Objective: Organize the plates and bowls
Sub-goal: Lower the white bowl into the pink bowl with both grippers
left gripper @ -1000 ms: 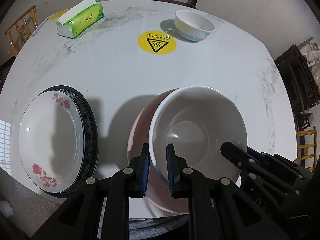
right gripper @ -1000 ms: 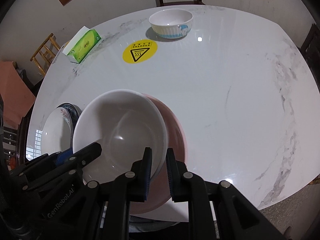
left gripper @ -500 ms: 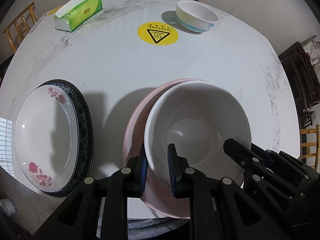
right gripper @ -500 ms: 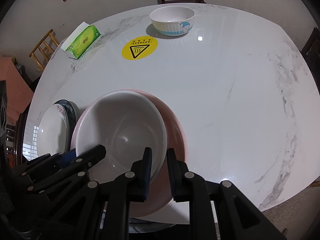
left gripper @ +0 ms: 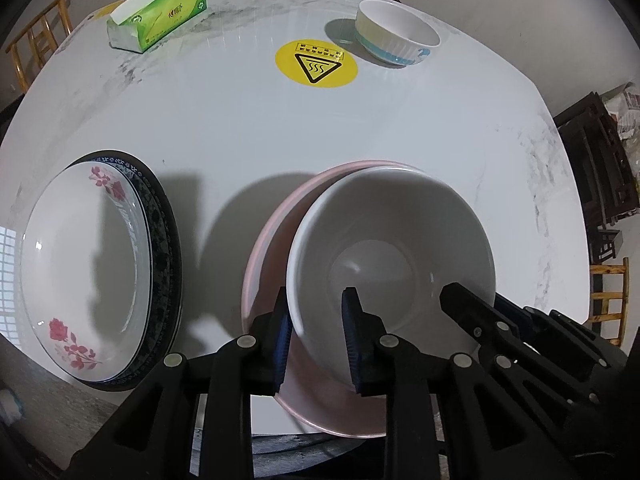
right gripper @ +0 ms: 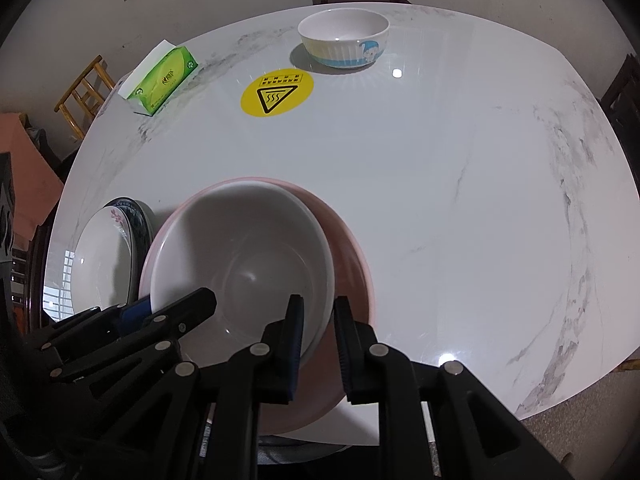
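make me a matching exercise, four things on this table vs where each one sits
Things:
1. white bowl
2. floral plate
3. tissue box
4. striped bowl

Places:
A. far left of the table
B. stacked on a dark-rimmed plate
C. just beyond the yellow warning sticker
D. inside the pink bowl

Pairs: 1-D, 2-B, 3-A, 4-C

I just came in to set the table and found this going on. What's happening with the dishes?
A person is stacking dishes with two handheld grippers. A white bowl sits nested in a pink bowl near the table edge. The left gripper straddles the white bowl's rim and its jaws have just been opening, letting go. The right gripper holds the opposite rim. A floral plate lies on a dark plate beside them; a small bowl waits across the table.
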`<state>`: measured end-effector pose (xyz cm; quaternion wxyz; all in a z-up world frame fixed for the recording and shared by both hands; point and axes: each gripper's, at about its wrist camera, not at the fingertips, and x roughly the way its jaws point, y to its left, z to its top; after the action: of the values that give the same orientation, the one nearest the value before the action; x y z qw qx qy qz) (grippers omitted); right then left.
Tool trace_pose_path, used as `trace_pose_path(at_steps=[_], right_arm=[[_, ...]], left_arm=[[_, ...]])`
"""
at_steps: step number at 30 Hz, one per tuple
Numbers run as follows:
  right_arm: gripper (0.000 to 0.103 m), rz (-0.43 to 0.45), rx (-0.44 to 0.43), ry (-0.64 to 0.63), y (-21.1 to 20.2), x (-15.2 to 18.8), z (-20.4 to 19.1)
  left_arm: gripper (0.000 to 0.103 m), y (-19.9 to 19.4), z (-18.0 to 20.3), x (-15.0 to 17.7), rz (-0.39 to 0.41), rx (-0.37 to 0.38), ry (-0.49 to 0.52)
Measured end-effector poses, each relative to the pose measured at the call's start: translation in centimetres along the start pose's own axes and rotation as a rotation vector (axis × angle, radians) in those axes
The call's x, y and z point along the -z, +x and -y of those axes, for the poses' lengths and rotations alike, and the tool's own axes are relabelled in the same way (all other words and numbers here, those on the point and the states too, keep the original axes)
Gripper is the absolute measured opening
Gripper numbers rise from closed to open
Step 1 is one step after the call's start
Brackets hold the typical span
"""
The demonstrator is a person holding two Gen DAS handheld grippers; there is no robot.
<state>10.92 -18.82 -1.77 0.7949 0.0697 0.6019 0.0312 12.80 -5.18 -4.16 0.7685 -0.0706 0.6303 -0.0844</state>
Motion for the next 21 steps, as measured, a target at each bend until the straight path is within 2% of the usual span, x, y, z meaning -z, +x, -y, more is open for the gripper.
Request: trace_pose_path(at_steps=[14, 18, 21], right_arm=[[0.018, -0.007, 0.002, -0.006, 0.11, -0.09, -0.30], [0.018, -0.012, 0.004, -0.003, 0.09, -0.13, -0.31], [0.018, -0.015, -0.005, 0.007, 0.12, -0.12, -0.27]], left_arm=[[0.023, -0.38, -0.77, -0.45, -0.011, 0.060, -0.018], [0.025, -0.33, -0.87, -0.62, -0.023, 0.072, -0.026], [0.033, -0.29, -0.82, -0.69, -0.037, 0.086, -0.028]])
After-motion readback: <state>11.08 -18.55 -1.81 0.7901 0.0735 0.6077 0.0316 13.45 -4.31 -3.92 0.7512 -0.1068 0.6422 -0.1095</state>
